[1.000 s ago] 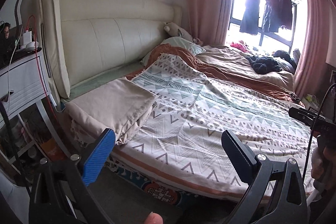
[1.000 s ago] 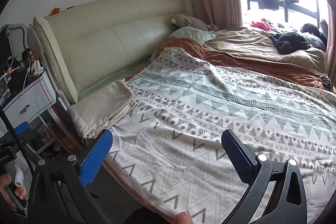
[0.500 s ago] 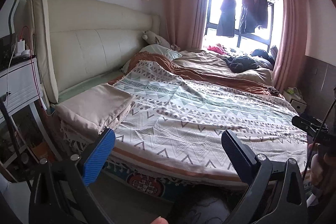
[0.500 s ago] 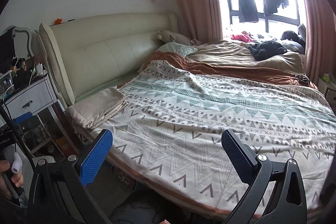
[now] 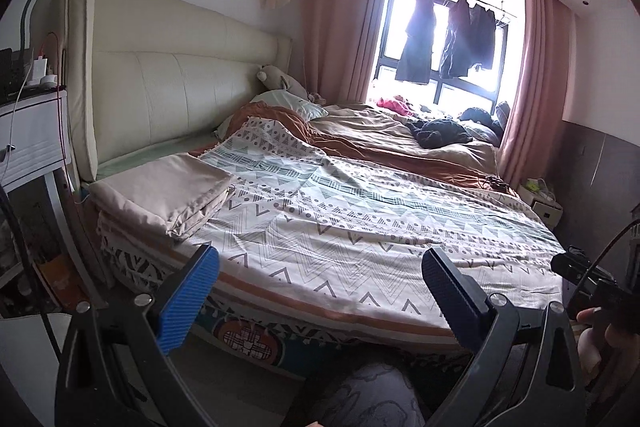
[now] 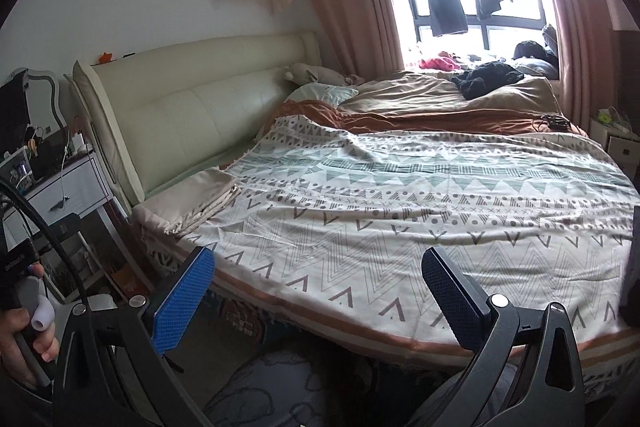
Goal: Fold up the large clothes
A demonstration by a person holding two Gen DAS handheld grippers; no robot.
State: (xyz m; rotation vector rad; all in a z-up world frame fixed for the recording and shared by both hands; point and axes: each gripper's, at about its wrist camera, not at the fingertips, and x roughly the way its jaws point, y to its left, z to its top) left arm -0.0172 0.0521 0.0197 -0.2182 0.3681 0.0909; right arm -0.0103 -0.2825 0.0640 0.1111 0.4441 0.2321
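Note:
A large patterned sheet with grey and green zigzags lies spread flat over the bed; it also shows in the right wrist view. A folded beige cloth rests on the bed's near left corner, and it appears in the right wrist view too. My left gripper is open and empty, held back from the bed's front edge. My right gripper is open and empty, also short of the front edge. The right hand-held unit shows at the right of the left wrist view.
A cream padded headboard runs along the left. A white nightstand with cables stands at the far left. A brown duvet and dark clothes lie at the far side by the window.
Both grippers have pulled back and up from the bed. The whole bed and its front edge now fill the views. Both stay open and empty.

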